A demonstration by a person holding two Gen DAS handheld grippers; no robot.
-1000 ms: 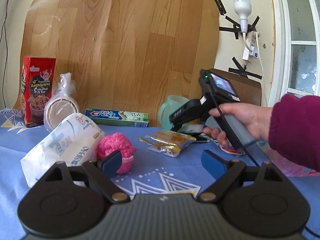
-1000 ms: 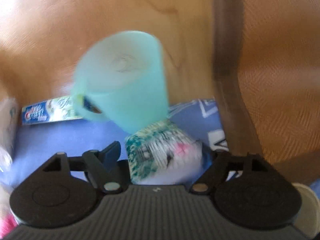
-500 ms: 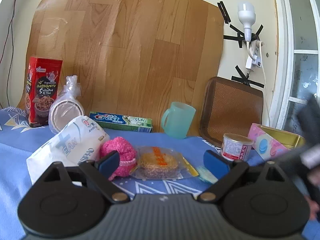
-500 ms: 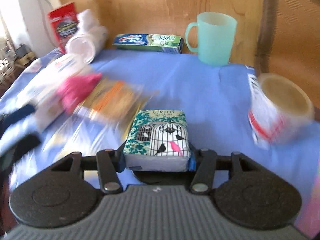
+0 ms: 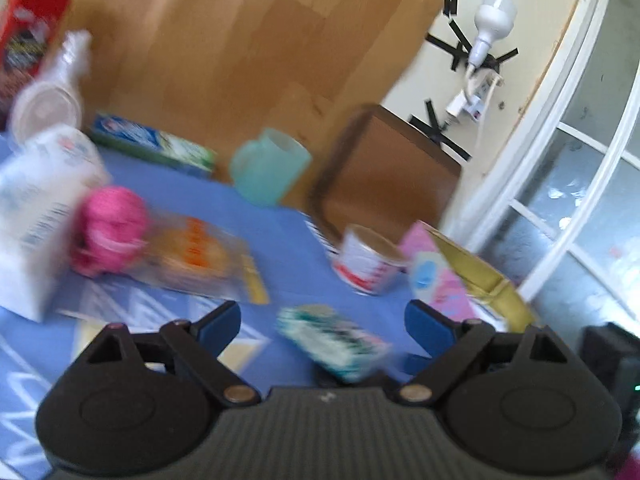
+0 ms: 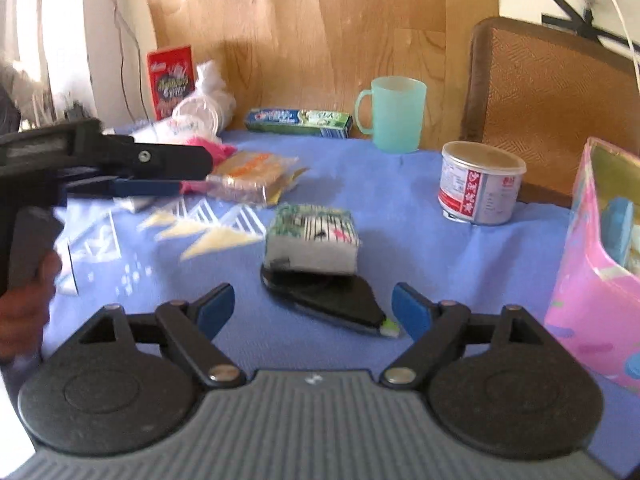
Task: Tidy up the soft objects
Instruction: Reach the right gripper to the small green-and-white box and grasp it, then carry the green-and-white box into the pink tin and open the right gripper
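Note:
A small tissue pack with a green birdcage print (image 6: 311,243) lies on the blue tablecloth (image 6: 400,200), resting partly on a flat black object (image 6: 328,304). My right gripper (image 6: 313,307) is open and empty just in front of it. The pack also shows, blurred, in the left wrist view (image 5: 334,342), between the open jaws of my left gripper (image 5: 324,322), which is empty. A pink knitted soft toy (image 5: 109,229) and a large white tissue pack (image 5: 36,216) lie at the left. The left gripper's side shows in the right wrist view (image 6: 120,168).
A wrapped cake (image 6: 250,176) lies by the pink toy. A teal mug (image 6: 394,114), toothpaste box (image 6: 298,122), red box (image 6: 170,80), bagged cups (image 6: 204,106) and brown tray (image 6: 552,100) stand at the back. A tin (image 6: 480,182) and pink box (image 6: 600,256) are on the right.
My right gripper has opened and let the birdcage tissue pack go onto the cloth, then drawn back. My left gripper has swung right and tilted toward the pack.

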